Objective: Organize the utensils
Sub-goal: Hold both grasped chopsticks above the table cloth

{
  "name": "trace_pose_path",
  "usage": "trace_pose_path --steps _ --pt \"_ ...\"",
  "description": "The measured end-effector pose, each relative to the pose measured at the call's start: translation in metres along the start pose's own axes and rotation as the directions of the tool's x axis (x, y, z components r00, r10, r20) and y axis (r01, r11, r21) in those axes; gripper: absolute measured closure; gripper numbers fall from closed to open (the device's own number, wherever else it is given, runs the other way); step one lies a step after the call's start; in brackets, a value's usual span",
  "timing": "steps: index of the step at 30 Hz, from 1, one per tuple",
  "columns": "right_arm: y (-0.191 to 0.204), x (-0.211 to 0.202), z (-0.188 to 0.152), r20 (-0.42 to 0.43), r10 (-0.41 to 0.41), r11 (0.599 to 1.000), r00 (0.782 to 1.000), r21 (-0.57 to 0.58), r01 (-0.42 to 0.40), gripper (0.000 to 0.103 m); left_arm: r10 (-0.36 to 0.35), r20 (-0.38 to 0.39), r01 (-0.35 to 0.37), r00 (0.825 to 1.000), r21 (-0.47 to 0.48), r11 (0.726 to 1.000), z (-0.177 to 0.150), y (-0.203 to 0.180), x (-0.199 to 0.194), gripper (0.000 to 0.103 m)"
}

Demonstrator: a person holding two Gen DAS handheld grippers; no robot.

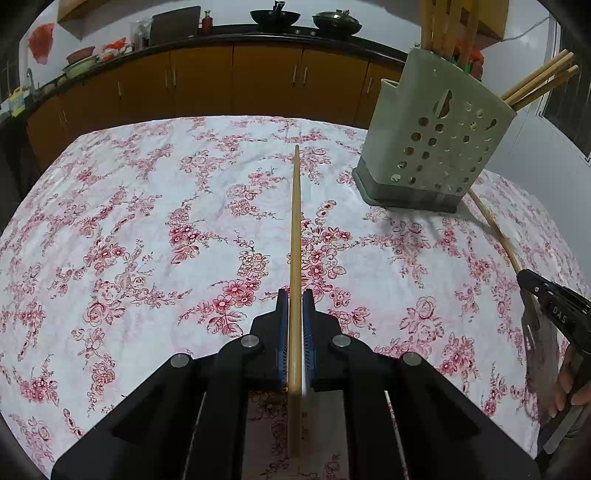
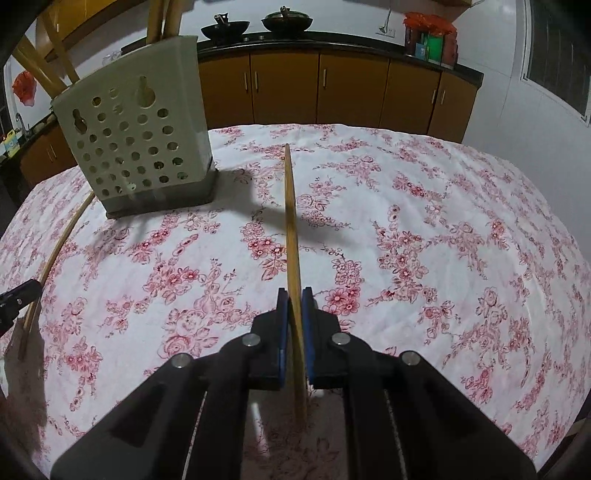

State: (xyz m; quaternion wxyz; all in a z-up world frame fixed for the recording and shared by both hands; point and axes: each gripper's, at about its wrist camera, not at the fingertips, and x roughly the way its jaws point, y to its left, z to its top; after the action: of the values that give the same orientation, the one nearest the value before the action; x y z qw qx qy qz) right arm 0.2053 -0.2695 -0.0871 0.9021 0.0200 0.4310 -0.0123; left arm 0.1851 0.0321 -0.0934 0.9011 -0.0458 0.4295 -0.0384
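two wrist views look down over a table covered by a white cloth printed with red flowers, in a kitchen with orange-brown cabinets along the far wall. the left gripper is clamped narrow on a wooden chopstick, its blue pads pressed against both sides of the stick, which runs straight ahead from between the fingers and points out over the cloth. the right gripper is likewise closed tight on a second chopstick, held between its blue pads and angled forward over the table. a pale green utensil holder with round holes in its side stands upright on the cloth on a darker base; it is ahead and to the right in the left view, ahead and to the left in the right view, so it sits between the two grippers and farther away. several more chopsticks stand inside the holder and lean out over its rim. in the left view, the right gripper appears at the right edge, with part of a person's hand around its handle. in the right view, the tip of the left gripper shows at the left edge with its chopstick beside it. two dark pans rest on the black counter at the back, and a red bag hangs on the wall.
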Motion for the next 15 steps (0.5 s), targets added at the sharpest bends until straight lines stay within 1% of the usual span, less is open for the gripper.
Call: trace_pose_path --steps 15 --pt "-0.0039 0.0008 -0.0001 0.0 0.018 1.0 1.0 0.018 -0.018 0.093 0.001 0.0 -0.001 1.0 0.001 1.0 0.0001 0.0002 0.0 0.093"
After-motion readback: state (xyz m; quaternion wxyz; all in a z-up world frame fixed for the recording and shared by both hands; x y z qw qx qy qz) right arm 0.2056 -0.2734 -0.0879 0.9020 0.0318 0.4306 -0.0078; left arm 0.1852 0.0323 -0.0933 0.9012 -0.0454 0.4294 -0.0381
